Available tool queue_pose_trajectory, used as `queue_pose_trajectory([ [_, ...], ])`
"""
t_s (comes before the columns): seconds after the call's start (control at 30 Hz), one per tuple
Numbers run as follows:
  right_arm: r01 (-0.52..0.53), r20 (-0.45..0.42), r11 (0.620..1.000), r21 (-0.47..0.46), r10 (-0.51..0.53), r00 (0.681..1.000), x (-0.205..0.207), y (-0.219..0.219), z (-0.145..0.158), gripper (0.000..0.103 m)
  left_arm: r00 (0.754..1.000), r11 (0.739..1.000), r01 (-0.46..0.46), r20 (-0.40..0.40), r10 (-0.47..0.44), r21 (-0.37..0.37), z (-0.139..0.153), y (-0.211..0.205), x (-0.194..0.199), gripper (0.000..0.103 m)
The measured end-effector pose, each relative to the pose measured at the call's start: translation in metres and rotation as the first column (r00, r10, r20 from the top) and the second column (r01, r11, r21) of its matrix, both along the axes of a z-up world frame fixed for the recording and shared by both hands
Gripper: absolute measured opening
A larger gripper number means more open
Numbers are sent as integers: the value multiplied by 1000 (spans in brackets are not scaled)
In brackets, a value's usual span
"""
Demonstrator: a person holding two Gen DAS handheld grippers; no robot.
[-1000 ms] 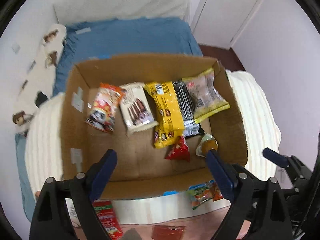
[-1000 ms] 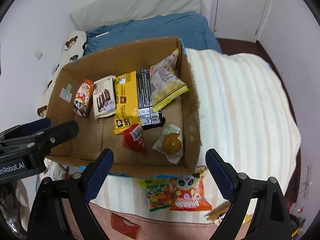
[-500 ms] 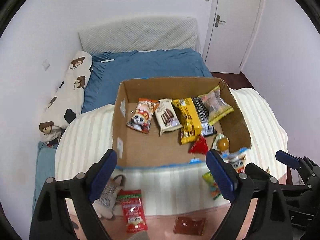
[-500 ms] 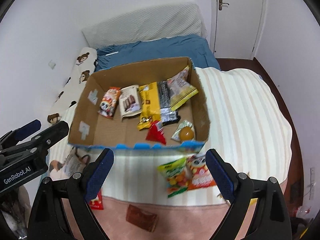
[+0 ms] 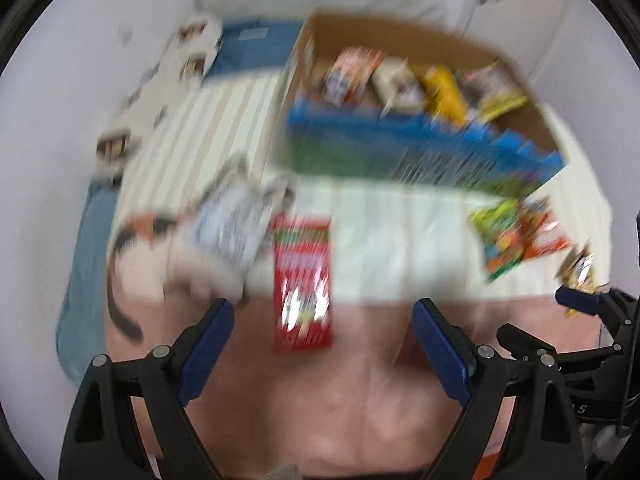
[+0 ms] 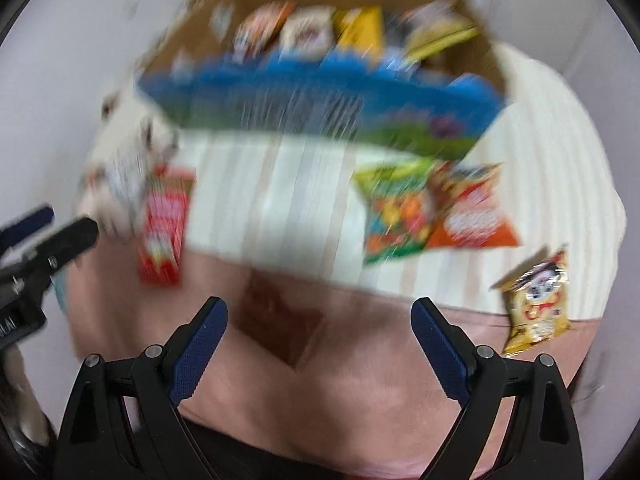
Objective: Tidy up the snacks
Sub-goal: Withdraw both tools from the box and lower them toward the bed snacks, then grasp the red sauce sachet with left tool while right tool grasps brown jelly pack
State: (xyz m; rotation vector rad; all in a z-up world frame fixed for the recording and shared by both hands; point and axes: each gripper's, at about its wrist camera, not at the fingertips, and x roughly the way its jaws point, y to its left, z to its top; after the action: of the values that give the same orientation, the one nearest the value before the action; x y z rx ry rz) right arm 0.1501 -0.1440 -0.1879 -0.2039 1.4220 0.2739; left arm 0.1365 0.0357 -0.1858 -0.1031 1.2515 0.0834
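Motion blur smears both wrist views, because I have just swung both grippers back from over the cardboard box point(image 5: 400, 32) and down toward the loose packets on the near edge of the bed. Half a second ago the box filled the middle of each view; now it sits high in both, and the pink blanket point(image 5: 320, 400) fills the bottom. To me that means the last drop-off is finished and the next pick is starting.

My left gripper point(image 5: 322, 344) has its blue pads spread wide with nothing between them. The red snack packet point(image 5: 303, 284) lies flat just ahead of that gap, its long axis running straight away from me toward the box, so the pads would close across its narrow width. Which end is its top I cannot tell through the blur.

My right gripper point(image 6: 318, 340) is likewise wide open and empty. A flat brown packet point(image 6: 280, 320) lies between its fingers, turned diagonally, and a yellow packet point(image 6: 536, 300) lies off to the right.
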Motion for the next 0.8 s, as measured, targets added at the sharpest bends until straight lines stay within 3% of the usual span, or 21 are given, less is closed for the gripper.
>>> queue_pose_trajectory([
  [0.1,-135,-57,986,-103,129,990,-13,21,-40,95,996,999,-44,-76,45,14,-36,11,-15,91],
  [0.2,-276,-106,944,-183,260,960,-28,42,-76,95,990,997,-73,-119,76,29,-59,21,-29,91],
  [0.33,-408,-156,880,-241,380,912,-38,64,-108,91,982,994,-102,-152,108,42,-77,30,-36,91],
  [0.4,-464,-170,844,-271,432,886,-41,73,-119,83,979,992,-118,-162,124,47,-82,34,-37,91],
  [0.47,-486,-166,831,-271,456,874,-41,78,-126,80,978,990,-128,-161,135,54,-84,37,-36,91],
  [0.57,-404,-133,883,-239,382,914,-31,73,-123,73,978,989,-134,-152,142,61,-84,41,-29,91],
  [0.7,-145,-121,979,-140,128,984,-7,46,-115,71,977,989,-135,-156,143,64,-85,42,-13,91],
  [0.73,-34,-124,995,-96,22,992,0,33,-113,71,978,989,-131,-153,140,66,-85,41,-8,91],
  [0.8,166,-145,986,-1,-164,976,10,9,-109,71,981,991,-113,-152,123,73,-85,37,8,91],
])
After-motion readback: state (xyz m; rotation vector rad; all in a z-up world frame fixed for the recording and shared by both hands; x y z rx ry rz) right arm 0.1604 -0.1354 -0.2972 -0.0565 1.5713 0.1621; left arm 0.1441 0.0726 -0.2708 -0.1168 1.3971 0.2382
